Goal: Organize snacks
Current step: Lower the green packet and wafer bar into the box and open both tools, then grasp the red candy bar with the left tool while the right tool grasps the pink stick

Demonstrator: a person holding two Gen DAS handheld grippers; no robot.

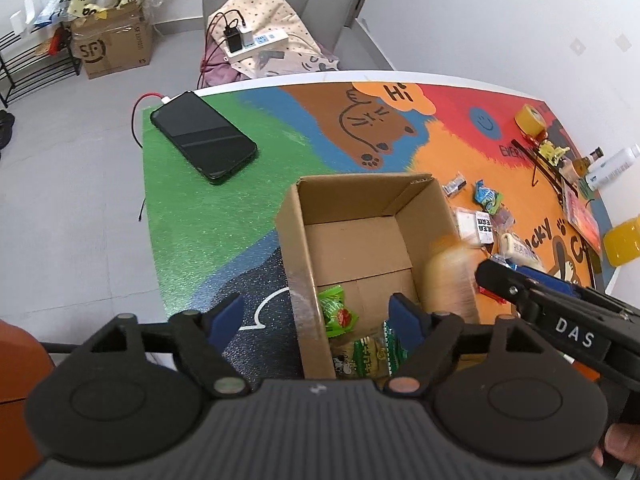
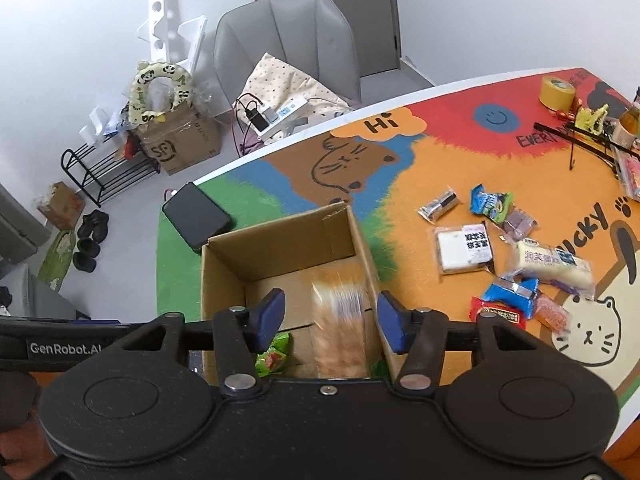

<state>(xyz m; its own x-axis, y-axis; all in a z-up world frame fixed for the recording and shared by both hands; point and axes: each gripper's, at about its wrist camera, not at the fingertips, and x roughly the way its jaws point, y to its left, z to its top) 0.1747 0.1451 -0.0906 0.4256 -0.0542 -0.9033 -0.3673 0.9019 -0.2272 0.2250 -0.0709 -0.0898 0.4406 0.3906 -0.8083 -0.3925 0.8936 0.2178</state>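
An open cardboard box (image 1: 298,240) (image 2: 280,240) stands on the colourful mat. Inside it lie a green snack packet (image 1: 336,314) (image 2: 272,358) and a green-and-yellow packet (image 1: 368,354). A motion-blurred orange snack pack (image 2: 340,320) (image 1: 452,276) is in the air between my right gripper's open jaws, dropping into the box. My right gripper (image 2: 331,318) is open above the box. My left gripper (image 1: 318,320) is open and empty, straddling the box's near left wall. Several wrapped snacks (image 2: 464,248) (image 1: 486,196) lie on the mat to the right.
A black phone (image 1: 204,138) (image 2: 196,214) on a red cable lies left of the box. A yellow tape roll (image 2: 556,90) (image 1: 530,118), bottles (image 1: 608,166) and clutter sit at the far right. A grey chair (image 2: 288,36) stands behind the table.
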